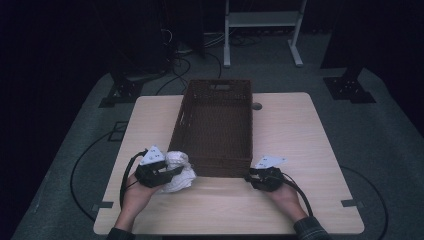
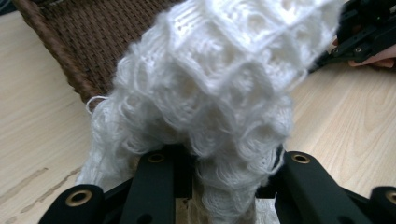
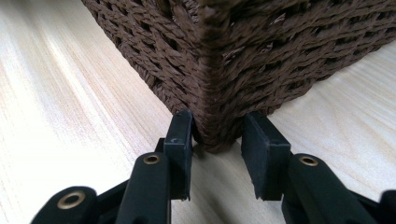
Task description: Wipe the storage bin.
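A white knitted cloth (image 1: 183,166) is bunched at the near left corner of a brown wicker basket (image 1: 215,83). My left gripper (image 1: 176,172) is shut on it. In the left gripper view the cloth (image 2: 224,79) bulges up out of the jaws of that gripper (image 2: 219,170) and hides their tips, with the basket (image 2: 70,42) just behind. My right gripper (image 1: 250,176) is at the basket's near right corner. In the right gripper view its pads (image 3: 183,135) press on both sides of that corner of the basket (image 3: 261,51). The right gripper (image 2: 364,32) also appears far off in the left gripper view.
The basket stands lengthwise in the middle of a light wooden table (image 1: 300,130) and its inside looks empty. A small round hole (image 1: 256,106) sits in the tabletop right of the basket. A white metal stand (image 1: 262,20) and cables (image 1: 180,65) are on the floor beyond.
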`<state>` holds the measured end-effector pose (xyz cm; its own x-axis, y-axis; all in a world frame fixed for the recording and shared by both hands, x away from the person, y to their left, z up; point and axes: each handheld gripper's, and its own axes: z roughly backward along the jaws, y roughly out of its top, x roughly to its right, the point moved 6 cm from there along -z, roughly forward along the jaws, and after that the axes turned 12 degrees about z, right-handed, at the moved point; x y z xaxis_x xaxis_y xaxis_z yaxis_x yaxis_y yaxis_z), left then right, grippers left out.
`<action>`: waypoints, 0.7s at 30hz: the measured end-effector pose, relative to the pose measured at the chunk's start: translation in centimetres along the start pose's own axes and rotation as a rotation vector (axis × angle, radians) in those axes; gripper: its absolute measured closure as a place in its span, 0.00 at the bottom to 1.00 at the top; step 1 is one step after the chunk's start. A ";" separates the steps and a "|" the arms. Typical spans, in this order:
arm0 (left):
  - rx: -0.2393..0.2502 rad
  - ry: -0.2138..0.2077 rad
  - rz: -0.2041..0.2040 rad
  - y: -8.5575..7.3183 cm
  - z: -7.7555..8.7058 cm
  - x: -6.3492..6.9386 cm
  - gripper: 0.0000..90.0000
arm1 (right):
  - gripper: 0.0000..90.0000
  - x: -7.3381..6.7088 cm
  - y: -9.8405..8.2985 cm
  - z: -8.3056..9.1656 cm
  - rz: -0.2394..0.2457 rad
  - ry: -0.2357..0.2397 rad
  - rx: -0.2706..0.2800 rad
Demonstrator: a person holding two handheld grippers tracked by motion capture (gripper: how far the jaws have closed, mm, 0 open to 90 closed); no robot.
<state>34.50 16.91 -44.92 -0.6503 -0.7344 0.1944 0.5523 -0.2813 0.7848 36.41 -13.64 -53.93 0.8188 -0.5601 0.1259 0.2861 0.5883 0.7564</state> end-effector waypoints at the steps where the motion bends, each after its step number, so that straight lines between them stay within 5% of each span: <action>1: -0.006 0.000 -0.004 -0.1 -0.2 0.0 0.75 | 0.71 0.0 0.0 0.0 0.001 0.000 0.000; 21: -0.078 -0.002 0.003 -1.7 -3.1 -0.2 0.75 | 0.71 0.0 0.0 0.0 0.006 -0.003 -0.001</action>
<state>35.28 15.60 -48.12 -0.6496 -0.7340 0.1983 0.5932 -0.3262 0.7360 36.42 -13.65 -53.93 0.8191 -0.5582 0.1323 0.2817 0.5922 0.7549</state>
